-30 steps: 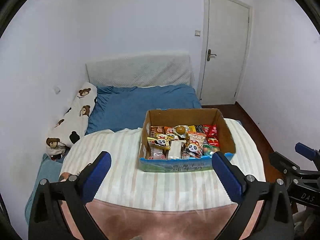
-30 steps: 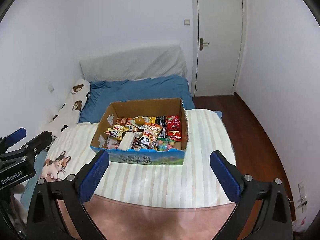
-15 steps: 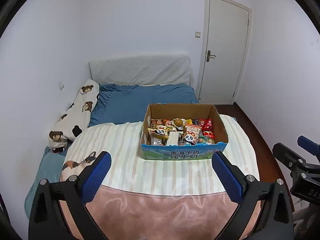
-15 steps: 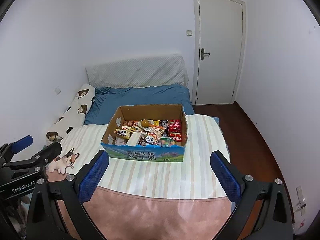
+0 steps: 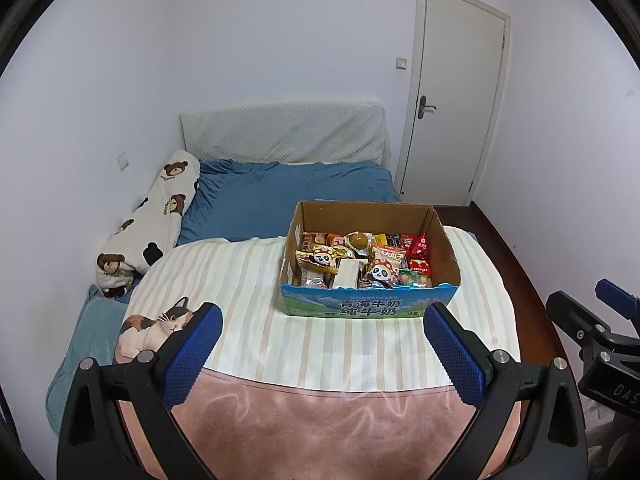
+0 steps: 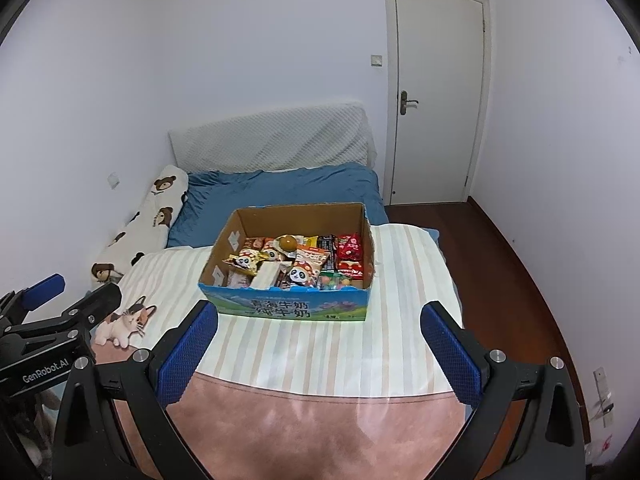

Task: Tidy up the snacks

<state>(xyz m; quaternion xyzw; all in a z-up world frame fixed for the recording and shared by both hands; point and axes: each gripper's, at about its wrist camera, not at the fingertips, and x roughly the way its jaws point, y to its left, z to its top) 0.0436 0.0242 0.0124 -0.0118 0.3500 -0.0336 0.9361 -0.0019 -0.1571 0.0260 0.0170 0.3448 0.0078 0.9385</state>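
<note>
- Left gripper (image 5: 320, 344): jaws spread wide, holding nothing.
- Right gripper (image 6: 316, 340): jaws spread wide, holding nothing.
- Snack box (image 5: 368, 308) sits on the striped blanket (image 5: 240, 280), ahead of both grippers.
- Right wrist view alone shows the wooden floor (image 6: 500, 260) beside the bed.
- Bare blanket lies left of the box.

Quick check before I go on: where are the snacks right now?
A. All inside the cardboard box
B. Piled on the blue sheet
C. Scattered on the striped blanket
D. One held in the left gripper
A: the packets sit inside the cardboard box on the striped blanket, and both the left gripper and right gripper are open and empty.
</note>
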